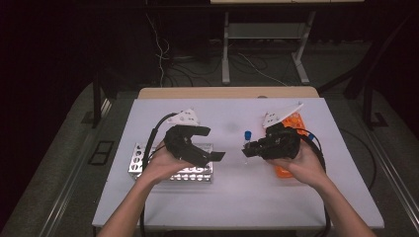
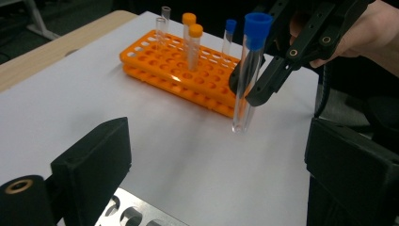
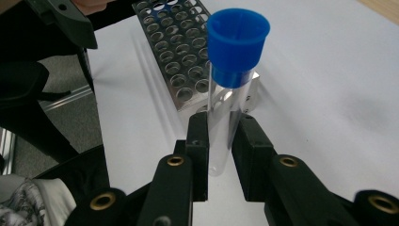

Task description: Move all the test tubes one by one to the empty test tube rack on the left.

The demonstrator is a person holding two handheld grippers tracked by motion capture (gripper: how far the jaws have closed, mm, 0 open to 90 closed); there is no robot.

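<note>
A clear test tube with a blue cap [image 1: 246, 140] [image 2: 248, 70] [image 3: 227, 89] stands upright between the two racks, its rounded bottom just above or on the white table. My right gripper [image 1: 245, 151] [image 3: 219, 136] is shut on its lower half; in the left gripper view it [image 2: 256, 87] grips the tube from the right. My left gripper [image 1: 210, 143] [image 2: 221, 174] is open wide with nothing between its jaws. It sits to the left of the tube, facing it, above the metal rack [image 1: 137, 160] [image 3: 181, 52].
An orange rack [image 1: 295, 120] [image 2: 174, 70] lies under my right hand. It holds two orange-capped tubes [image 2: 192, 40], a blue-capped tube [image 2: 228, 35] and clear uncapped ones [image 2: 164, 16]. The white table [image 1: 232, 197] ends at a wooden strip at the back.
</note>
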